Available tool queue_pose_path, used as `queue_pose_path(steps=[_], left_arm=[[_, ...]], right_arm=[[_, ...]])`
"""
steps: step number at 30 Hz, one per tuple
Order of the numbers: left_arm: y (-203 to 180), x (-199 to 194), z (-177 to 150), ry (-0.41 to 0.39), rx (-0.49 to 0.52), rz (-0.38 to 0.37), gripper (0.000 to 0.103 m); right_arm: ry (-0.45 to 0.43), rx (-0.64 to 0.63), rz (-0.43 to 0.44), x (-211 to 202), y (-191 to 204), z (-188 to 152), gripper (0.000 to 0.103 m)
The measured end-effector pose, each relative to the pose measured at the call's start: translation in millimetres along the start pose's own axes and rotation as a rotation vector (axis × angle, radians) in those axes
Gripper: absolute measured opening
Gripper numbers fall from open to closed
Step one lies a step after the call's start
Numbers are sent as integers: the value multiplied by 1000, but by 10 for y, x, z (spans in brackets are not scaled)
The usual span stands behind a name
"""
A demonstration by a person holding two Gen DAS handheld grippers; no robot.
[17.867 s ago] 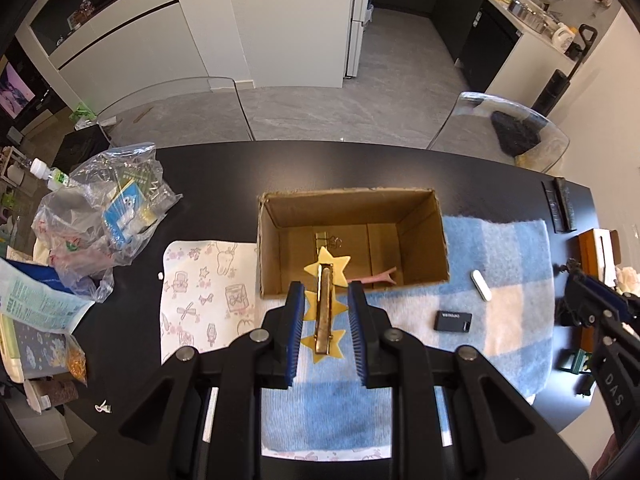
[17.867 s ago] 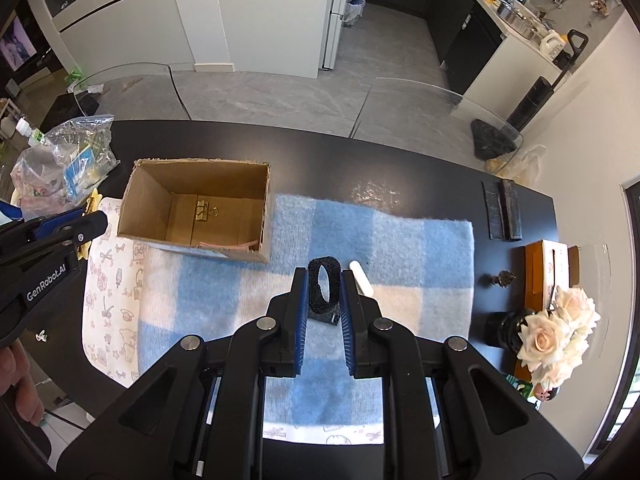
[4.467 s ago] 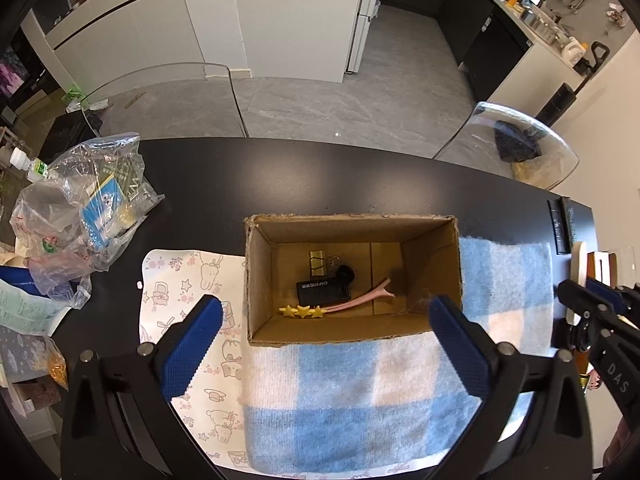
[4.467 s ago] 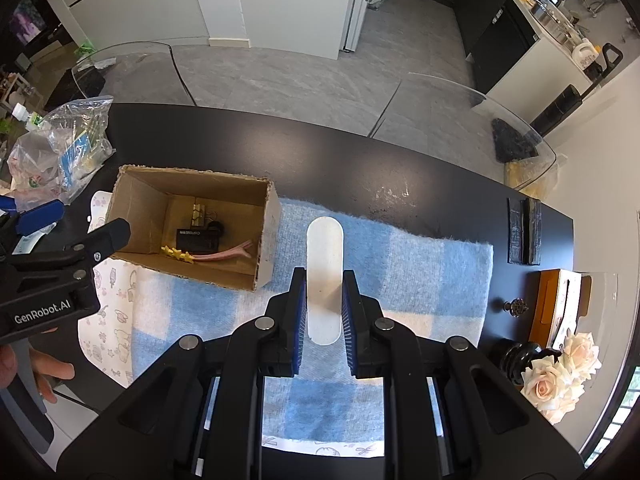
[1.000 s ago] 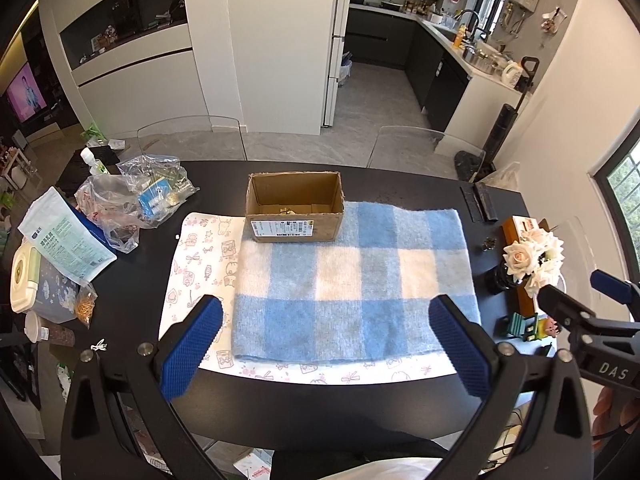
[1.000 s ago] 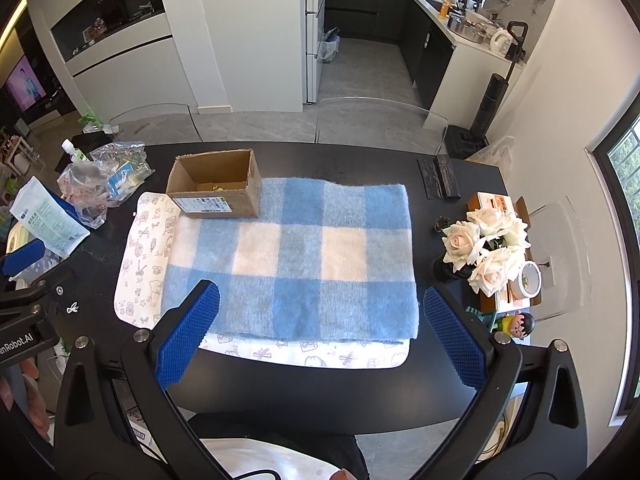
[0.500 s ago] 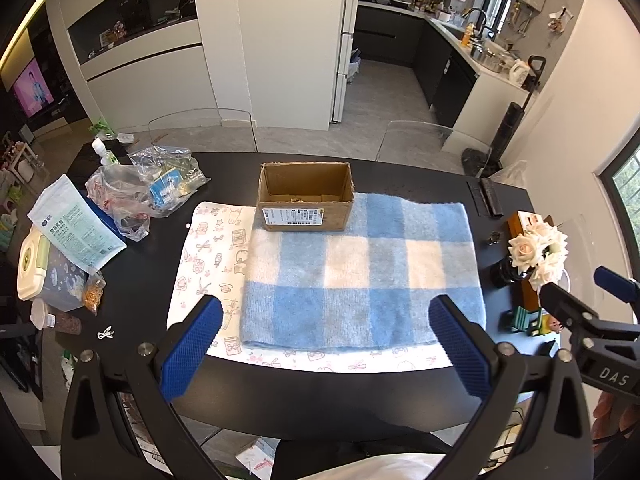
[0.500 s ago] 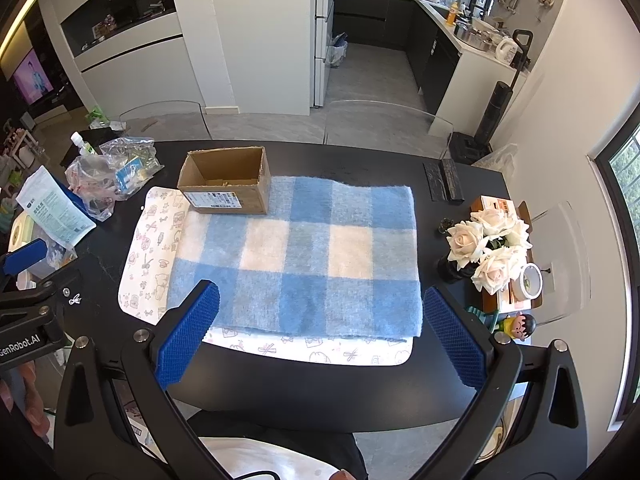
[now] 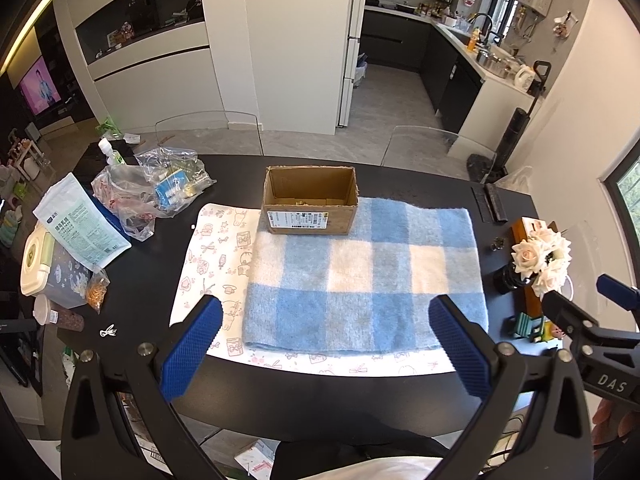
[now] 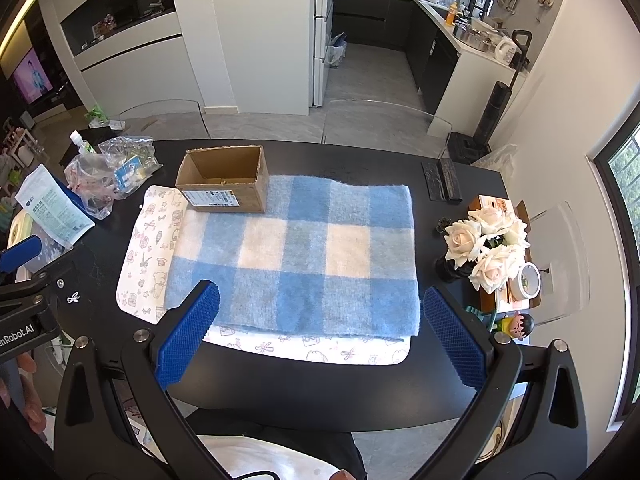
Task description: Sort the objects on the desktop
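An open cardboard box [image 9: 310,210] stands at the far left corner of the blue and white checked cloth [image 9: 360,272]; it also shows in the right wrist view [image 10: 224,188]. Its contents are mostly hidden by its front wall. My left gripper [image 9: 326,350] is wide open and empty, held high above the table's near edge. My right gripper [image 10: 320,340] is wide open and empty too, at the same height. The cloth [image 10: 296,256] has nothing lying on it apart from the box.
A patterned white mat [image 9: 216,252] lies under the cloth. Plastic bags [image 9: 156,192], a paper pouch [image 9: 80,224] and a lidded tub [image 9: 38,256] crowd the left. A vase of white roses [image 10: 486,240], a wooden box [image 10: 496,204] and small figurines stand at the right.
Both grippers stay wide open and empty. Both views have shifted slightly nearer the table than half a second ago. Nothing on the table has moved.
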State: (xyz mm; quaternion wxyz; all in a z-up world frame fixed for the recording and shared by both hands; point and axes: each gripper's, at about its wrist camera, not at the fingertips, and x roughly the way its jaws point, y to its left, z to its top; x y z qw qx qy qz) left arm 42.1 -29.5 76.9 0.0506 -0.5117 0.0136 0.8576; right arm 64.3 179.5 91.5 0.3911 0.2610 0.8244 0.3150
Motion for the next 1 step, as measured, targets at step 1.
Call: queue_pose_path(steps=[1], left_arm=[[-6, 0, 3, -1, 0, 1, 103]], right_arm=[[1, 1, -1, 6, -8, 2, 103]])
